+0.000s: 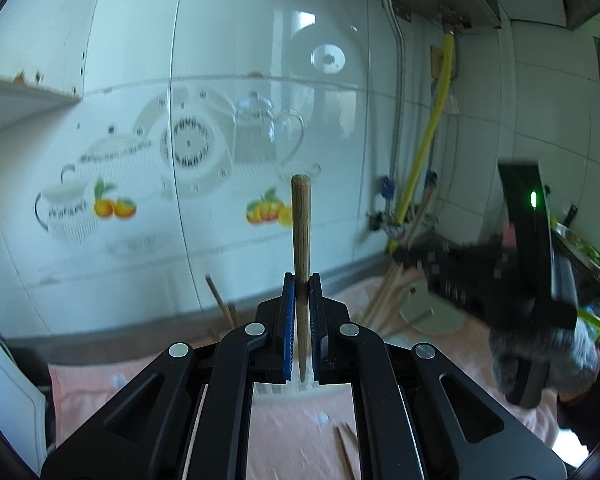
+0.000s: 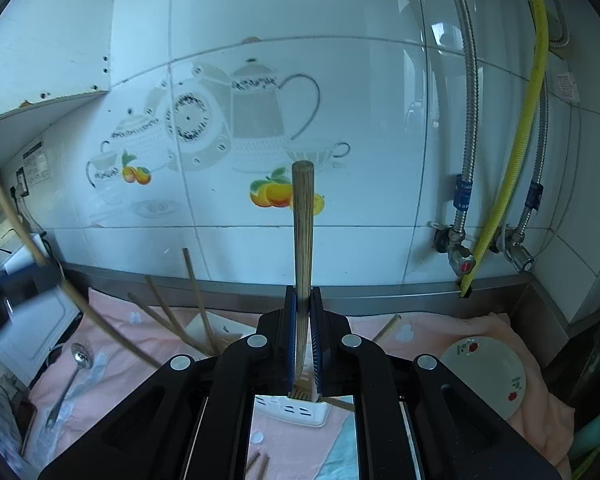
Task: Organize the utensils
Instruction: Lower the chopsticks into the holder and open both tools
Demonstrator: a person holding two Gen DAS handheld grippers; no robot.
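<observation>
My left gripper [image 1: 301, 280] is shut on a wooden chopstick [image 1: 301, 232] that points up toward the tiled wall. My right gripper [image 2: 303, 292] is shut on a wooden utensil handle [image 2: 302, 232], held upright; its lower end looks forked. The right gripper also shows, blurred, at the right of the left wrist view [image 1: 500, 276]. Several wooden chopsticks [image 2: 196, 304] stand leaning in a white holder [image 2: 296, 410] below my right gripper. A metal slotted spoon [image 2: 70, 380] lies on the pink cloth [image 2: 132, 364] at left.
A white floral plate [image 2: 486, 372] lies on the cloth at right. Loose chopsticks [image 1: 346, 448] lie on the cloth near the front. Pipes and a yellow hose [image 2: 528, 120] run down the tiled wall at right. A white appliance [image 2: 28, 332] stands at far left.
</observation>
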